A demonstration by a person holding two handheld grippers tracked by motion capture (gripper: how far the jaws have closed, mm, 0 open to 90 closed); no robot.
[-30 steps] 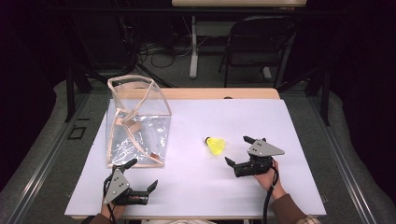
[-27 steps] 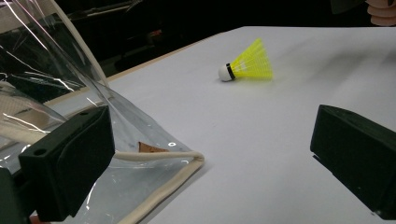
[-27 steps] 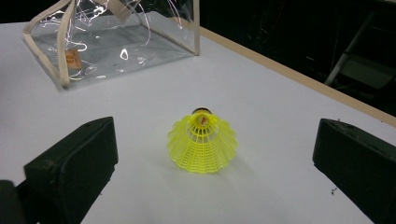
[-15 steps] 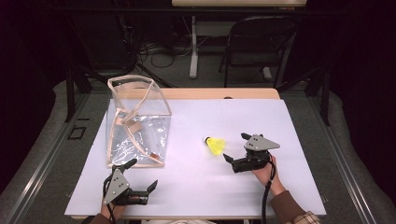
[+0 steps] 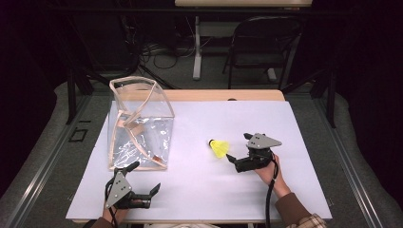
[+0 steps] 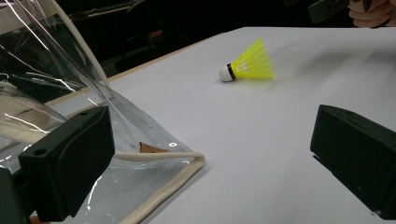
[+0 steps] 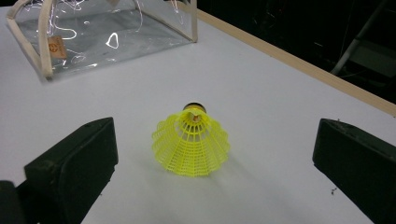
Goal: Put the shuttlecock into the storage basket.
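- Bench [image 5: 294, 123]: white top with a wooden strip along the far edge; it spans the middle of the high view.
- Clear bag [image 5: 138, 126]: transparent plastic pouch with cream piping and cream handles, standing left of centre in the high view. A small brown tag shows on it at the upper left of the right gripper view.
- Right gripper [image 5: 238, 148]: held in a hand [image 5: 267, 170] at the lower right of the high view. Jaws are spread wide and hold nothing; they point at the shuttlecock, which lies just beyond them.
- Left gripper [image 5: 145, 177]: at the lower left of the high view, just below the bag's near corner. Jaws are spread wide and hold nothing; one jaw sits against the bag's piped edge in the left gripper view.
- Shuttlecock [image 7: 191, 142]: neon yellow plastic mesh skirt, flared, with a white rounded cork and a black band at the neck. It lies on its side on the bench, centre of the high view, cork toward the bag.
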